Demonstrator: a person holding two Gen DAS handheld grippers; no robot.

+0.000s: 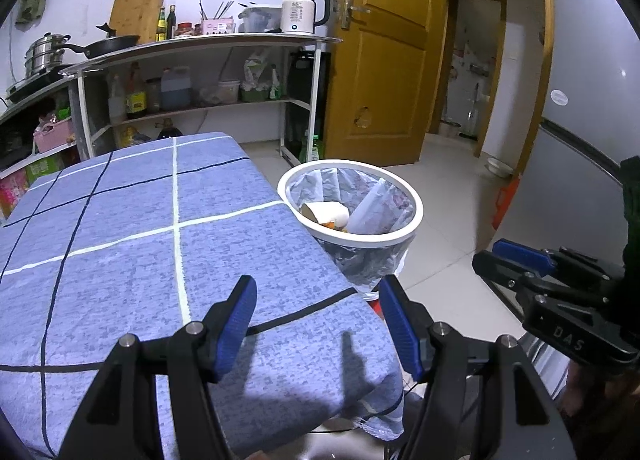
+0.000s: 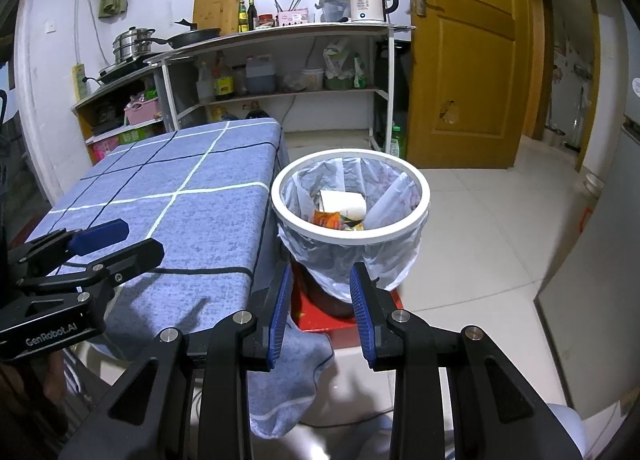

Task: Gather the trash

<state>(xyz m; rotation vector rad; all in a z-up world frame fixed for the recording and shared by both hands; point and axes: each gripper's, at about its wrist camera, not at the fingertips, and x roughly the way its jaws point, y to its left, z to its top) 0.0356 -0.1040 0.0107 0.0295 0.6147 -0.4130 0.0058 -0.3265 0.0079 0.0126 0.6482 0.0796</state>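
Note:
A white-rimmed trash bin (image 1: 416, 216) (image 2: 424, 196) lined with a clear plastic bag stands on a red stool (image 2: 320, 318) beside the table. Inside lie a white paper cup (image 1: 328, 212) (image 2: 344, 202) and an orange wrapper (image 2: 328, 218). The table carries a blue checked cloth (image 1: 132, 220) (image 2: 192, 196) with no loose trash on it. My left gripper (image 1: 318, 296) is open and empty over the table's near right corner. My right gripper (image 2: 320, 280) is open and empty, just short of the bin. Each gripper also shows at the edge of the other view, the right gripper (image 1: 516, 260) and the left gripper (image 2: 116, 240).
A metal shelf unit (image 1: 200, 60) (image 2: 280, 60) with a kettle, pans, bottles and a cutting board stands behind the table. A wooden door (image 1: 384, 52) (image 2: 460, 60) stands to the right. Tiled floor (image 2: 480, 240) spreads right of the bin.

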